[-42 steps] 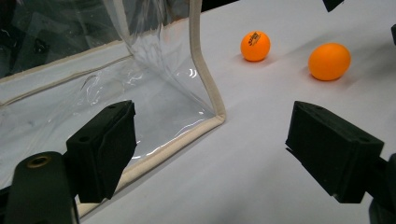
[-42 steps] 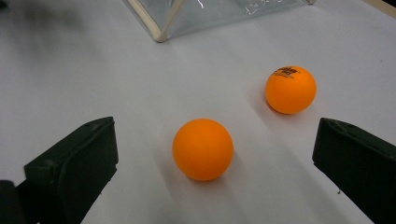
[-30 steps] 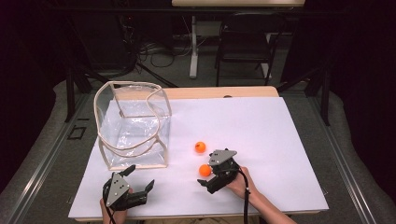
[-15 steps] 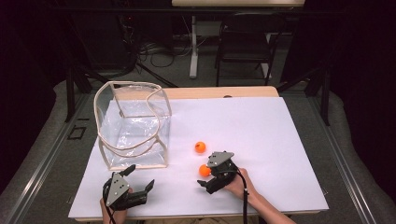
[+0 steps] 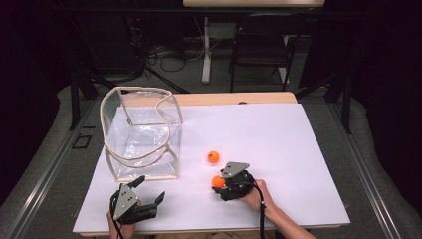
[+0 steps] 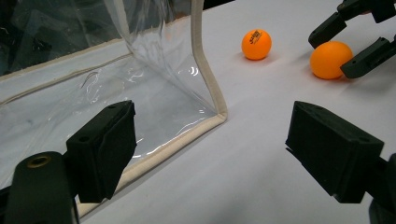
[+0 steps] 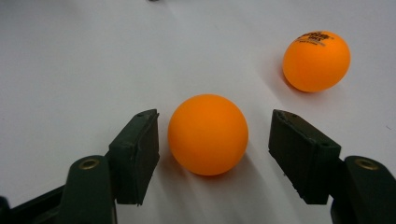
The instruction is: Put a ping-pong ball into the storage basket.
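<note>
Two small orange table-tennis balls and one clear plastic bag with beige trim (image 5: 142, 134) sit on the white worktop (image 5: 278, 134). The right gripper (image 7: 212, 144) has just been closing its fingers (image 7: 135, 154), now narrow around the plain orange ball (image 7: 208, 134) with slight gaps; the printed orange ball (image 7: 316, 60) lies beyond them. The left gripper (image 6: 210, 144) holds its fingers wide, empty, beside the bag.

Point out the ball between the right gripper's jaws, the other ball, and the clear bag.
Near ball (image 7: 208, 134), right gripper view, middle of its front.
Far ball (image 7: 316, 60), right gripper view, its middle.
Clear bag (image 5: 141, 133), high view, its near clear wall.
</note>
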